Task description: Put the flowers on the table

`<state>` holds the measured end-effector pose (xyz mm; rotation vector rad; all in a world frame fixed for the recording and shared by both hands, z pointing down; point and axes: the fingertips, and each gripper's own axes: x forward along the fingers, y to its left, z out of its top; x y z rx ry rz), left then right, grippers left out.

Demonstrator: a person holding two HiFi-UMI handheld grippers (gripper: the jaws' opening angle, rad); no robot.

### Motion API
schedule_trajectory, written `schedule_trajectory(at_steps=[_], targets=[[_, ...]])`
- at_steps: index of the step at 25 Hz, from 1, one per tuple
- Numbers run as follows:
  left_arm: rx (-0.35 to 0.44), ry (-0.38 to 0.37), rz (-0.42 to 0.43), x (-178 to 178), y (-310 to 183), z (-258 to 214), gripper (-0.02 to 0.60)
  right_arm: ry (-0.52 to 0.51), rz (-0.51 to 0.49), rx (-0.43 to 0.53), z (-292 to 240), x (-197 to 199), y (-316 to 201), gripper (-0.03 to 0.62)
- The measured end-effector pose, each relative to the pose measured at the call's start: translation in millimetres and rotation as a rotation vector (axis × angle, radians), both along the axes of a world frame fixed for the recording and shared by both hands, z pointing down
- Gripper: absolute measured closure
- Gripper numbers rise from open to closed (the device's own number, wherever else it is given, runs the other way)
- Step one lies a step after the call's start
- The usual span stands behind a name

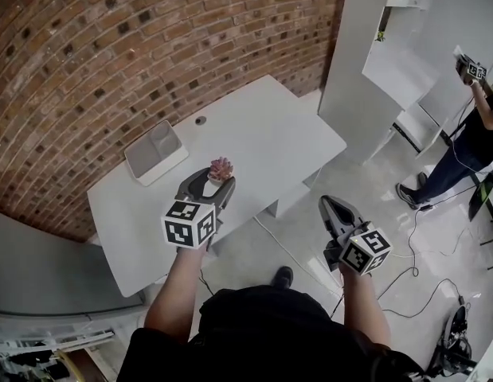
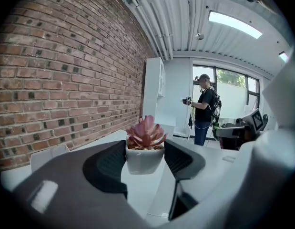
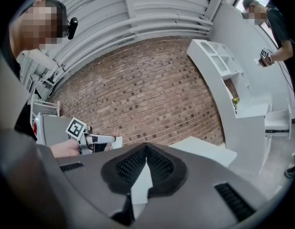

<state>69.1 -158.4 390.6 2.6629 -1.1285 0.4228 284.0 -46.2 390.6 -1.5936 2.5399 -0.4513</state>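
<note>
While the left tool point(image 1: 217, 178) grips the potted flowers point(image 2: 145, 151) over the white surface point(image 1: 270, 142), right tool point(image 3: 146, 151) closed and empty, the carry appears under way; an upright lowering and release remain.

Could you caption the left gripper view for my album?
The left gripper clamps a white pot of pink flowers over the table, brick wall alongside.

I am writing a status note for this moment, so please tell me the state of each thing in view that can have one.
left gripper: shut on the flower pot, holding it.
flower pot: upright, held clear of the table, not yet set down.
right gripper: shut, nothing between its jaws.
white tray: resting on the table, open on top, looks empty.
</note>
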Motion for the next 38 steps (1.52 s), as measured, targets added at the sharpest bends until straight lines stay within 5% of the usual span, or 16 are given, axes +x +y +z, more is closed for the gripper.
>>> schedule_trajectory(at_steps=[13,28,38], targets=[[-0.025,0.031,-0.040,18,-34,11,0.322,-0.007,-0.021,-0.016,0,32,-47,0.582],[-0.133,0.037,-0.001,-24,-104,69,0.322,0.047,-0.082,-0.120,21,-50,-127,0.582],[-0.214,0.007,-0.004,-33,-93,121,0.322,0.064,-0.116,-0.210,51,-58,-125,0.582]])
